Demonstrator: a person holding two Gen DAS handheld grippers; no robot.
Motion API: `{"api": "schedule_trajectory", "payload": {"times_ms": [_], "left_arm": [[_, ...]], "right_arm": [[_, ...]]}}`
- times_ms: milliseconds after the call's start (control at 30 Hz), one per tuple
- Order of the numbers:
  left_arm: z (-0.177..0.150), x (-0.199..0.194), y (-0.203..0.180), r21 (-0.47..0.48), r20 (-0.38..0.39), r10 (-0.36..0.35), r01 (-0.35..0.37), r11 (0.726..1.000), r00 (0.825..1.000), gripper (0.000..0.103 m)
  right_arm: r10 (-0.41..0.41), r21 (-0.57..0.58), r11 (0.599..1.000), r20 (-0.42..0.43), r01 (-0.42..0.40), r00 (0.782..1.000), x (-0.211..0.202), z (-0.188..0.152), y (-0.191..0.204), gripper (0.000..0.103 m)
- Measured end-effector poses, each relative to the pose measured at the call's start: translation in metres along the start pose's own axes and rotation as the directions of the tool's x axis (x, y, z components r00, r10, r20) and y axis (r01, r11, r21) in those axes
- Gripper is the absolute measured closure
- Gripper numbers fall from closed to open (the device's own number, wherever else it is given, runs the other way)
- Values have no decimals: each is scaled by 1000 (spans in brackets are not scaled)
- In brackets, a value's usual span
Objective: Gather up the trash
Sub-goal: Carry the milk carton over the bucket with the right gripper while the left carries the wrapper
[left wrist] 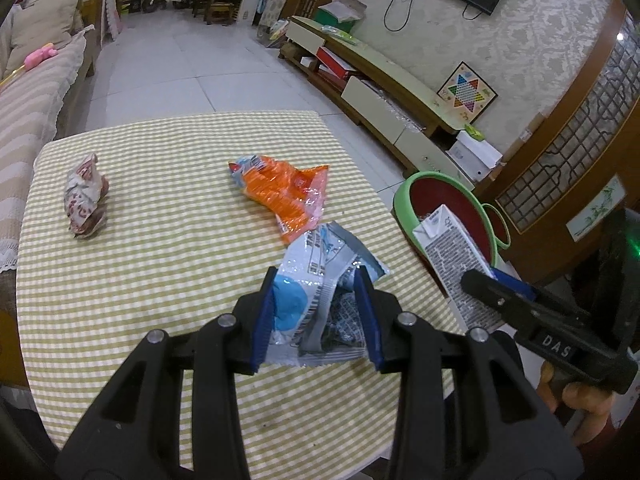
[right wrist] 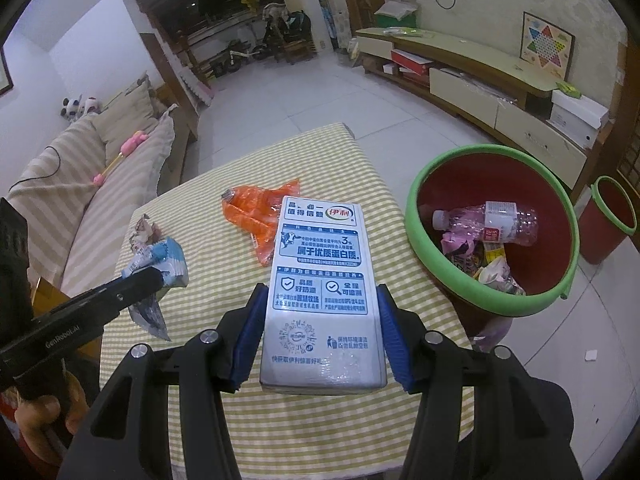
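Note:
My left gripper [left wrist: 318, 276] is shut on a crumpled blue-and-silver wrapper [left wrist: 316, 300], held just above the checked tablecloth [left wrist: 160, 264]. My right gripper [right wrist: 320, 292] is shut on a white milk carton [right wrist: 322, 280] with blue print, held over the table's right side. The carton [left wrist: 456, 264] and the right gripper also show at the right of the left wrist view. An orange wrapper [left wrist: 284, 196] lies mid-table, and a crumpled brown-and-white wrapper [left wrist: 86, 200] lies at the far left. The red bin with a green rim [right wrist: 492, 308] stands beside the table on the right.
The bin holds a plastic bottle [right wrist: 492, 222] and other scraps. A second small red bin [right wrist: 612, 216] stands behind it. A striped sofa [right wrist: 80, 184] runs along the left of the table. A low TV cabinet [right wrist: 480, 76] lines the far wall across a tiled floor.

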State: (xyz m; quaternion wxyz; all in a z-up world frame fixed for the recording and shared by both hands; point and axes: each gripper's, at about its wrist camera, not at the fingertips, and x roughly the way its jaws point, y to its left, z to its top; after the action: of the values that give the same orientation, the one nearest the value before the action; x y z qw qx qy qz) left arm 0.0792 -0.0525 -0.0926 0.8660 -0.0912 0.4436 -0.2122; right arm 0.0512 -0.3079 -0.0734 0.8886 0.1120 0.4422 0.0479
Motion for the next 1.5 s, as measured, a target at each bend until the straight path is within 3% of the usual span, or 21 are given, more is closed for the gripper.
{"api": "schedule_trajectory", "payload": {"times_ms": [533, 933, 1500], "left_arm": [[13, 18, -24, 24, -23, -17, 17, 1000, 1000, 67], [21, 33, -63, 101, -43, -28, 32, 994, 999, 67], [34, 59, -106, 156, -78, -70, 81, 984, 995, 67]], "right_arm": [[-10, 48, 999, 9, 10, 1000, 0, 5, -27, 51], [-34, 105, 994, 27, 31, 999, -11, 5, -62, 51], [-127, 168, 979, 84, 112, 988, -36, 14, -120, 51]]}}
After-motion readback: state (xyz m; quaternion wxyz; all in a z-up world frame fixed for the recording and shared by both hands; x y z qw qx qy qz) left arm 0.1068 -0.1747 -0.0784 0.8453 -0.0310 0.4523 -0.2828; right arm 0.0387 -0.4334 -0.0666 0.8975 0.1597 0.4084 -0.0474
